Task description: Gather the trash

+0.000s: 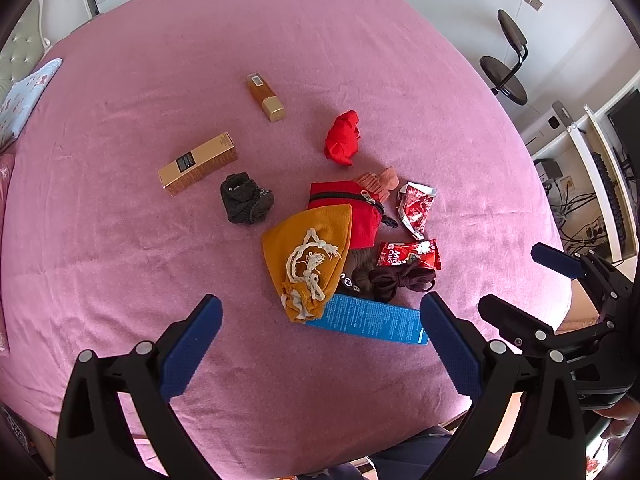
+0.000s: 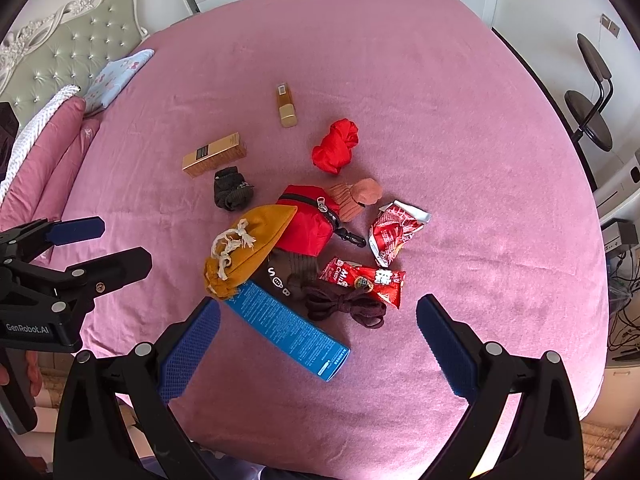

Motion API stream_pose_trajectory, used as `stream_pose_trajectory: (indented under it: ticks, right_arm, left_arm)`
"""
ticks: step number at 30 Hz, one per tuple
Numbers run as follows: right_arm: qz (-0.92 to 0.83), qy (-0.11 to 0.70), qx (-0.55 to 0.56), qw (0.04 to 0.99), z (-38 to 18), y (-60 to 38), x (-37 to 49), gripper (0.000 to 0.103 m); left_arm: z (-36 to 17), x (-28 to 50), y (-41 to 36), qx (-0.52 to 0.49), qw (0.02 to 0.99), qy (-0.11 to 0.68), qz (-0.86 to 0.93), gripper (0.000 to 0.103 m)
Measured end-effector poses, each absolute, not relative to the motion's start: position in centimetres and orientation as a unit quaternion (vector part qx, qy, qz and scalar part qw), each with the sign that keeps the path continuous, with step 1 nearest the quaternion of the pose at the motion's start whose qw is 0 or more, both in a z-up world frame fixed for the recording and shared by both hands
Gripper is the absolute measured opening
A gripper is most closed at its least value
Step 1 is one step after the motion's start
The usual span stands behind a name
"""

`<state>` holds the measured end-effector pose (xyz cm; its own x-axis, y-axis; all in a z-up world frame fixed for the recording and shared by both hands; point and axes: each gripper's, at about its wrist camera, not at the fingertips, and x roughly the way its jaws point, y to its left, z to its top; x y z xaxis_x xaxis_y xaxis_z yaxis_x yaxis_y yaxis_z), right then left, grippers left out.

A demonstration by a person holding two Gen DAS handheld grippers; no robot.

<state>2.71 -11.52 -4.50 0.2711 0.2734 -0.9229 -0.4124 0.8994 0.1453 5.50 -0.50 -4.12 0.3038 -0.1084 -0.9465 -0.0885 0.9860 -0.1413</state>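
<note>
Pink bed (image 2: 440,120), wrappers (image 2: 394,228), boxes (image 2: 214,155), pouches (image 2: 248,250)

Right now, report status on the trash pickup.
Left gripper and right gripper open, empty. Candy wrappers untouched on bed. Brown shoelace overlaps nearest wrapper.

Bare bedsheet (image 2: 460,128) around clustered clutter (image 2: 304,248), seemingly.

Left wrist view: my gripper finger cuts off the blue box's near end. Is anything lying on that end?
Observer: No. The right wrist view shows the blue box whole; its near end lies bare on the pink bedspread. Only its far end sits under the mustard pouch.
Operator: Where is my left gripper relative to the pile?
Observer: The left gripper is off to the pile's left, open and empty, about level with the pouch.
</note>
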Motion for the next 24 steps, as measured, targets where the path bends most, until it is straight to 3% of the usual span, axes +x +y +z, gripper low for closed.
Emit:
stream_pose_trajectory:
  ticks: [24]
  right_arm:
    - [0.200, 0.581, -0.052, 0.787, -6.5, -12.7, 4.4, 0.094]
  left_arm:
    - [-6.0, 7.3, -0.3, -0.088, 0.790, 0.607, -0.004, 0.099]
